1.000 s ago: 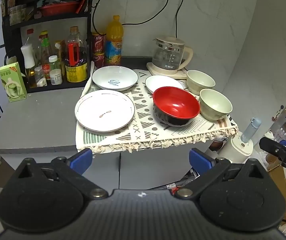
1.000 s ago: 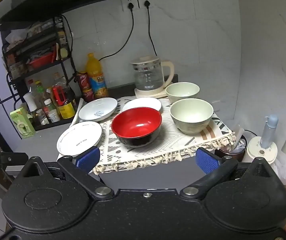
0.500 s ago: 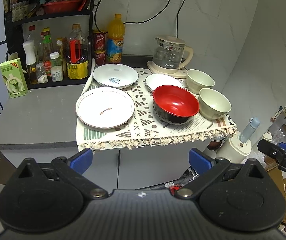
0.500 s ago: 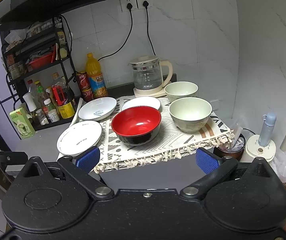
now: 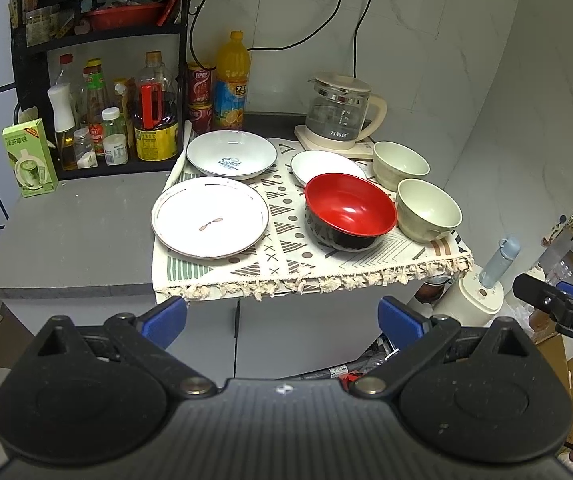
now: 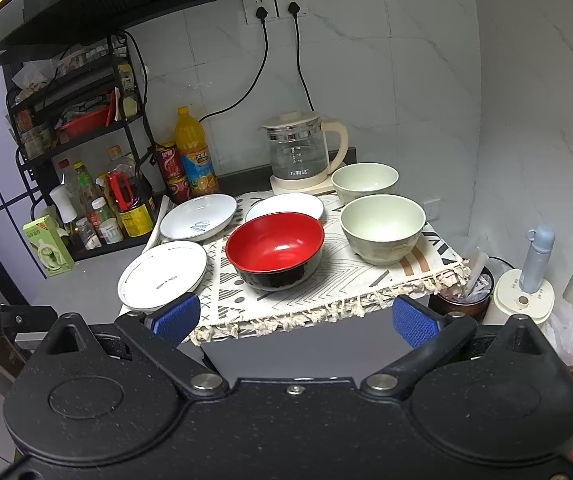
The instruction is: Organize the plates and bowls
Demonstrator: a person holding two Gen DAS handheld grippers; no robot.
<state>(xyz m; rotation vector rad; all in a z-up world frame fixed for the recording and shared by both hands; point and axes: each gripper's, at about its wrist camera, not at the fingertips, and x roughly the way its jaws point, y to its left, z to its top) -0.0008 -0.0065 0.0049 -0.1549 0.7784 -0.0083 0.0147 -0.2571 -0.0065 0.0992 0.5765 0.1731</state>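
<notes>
On a patterned cloth [image 5: 286, 256] lie a large white plate [image 5: 209, 217], a deep white plate marked "Sweet" [image 5: 231, 153], a small white plate [image 5: 326, 165], a red and black bowl [image 5: 349, 210] and two pale green bowls, the near one [image 5: 427, 209] and the far one [image 5: 400, 164]. The same dishes show in the right wrist view: red bowl [image 6: 274, 249], near green bowl [image 6: 382, 227], large plate [image 6: 162, 274]. My left gripper [image 5: 282, 322] is open and empty, short of the counter's front edge. My right gripper [image 6: 294, 318] is open and empty, also short of the edge.
A glass kettle [image 5: 340, 112] stands behind the dishes. Bottles and cans [image 5: 154, 112] fill a black rack at the back left, with a green carton [image 5: 29, 157] beside it. A blue thermos on a white appliance [image 6: 534, 264] stands low at the right.
Both grippers have drifted slightly, so the counter sits a little differently in each view. The dishes have not moved and both grippers stay open.
</notes>
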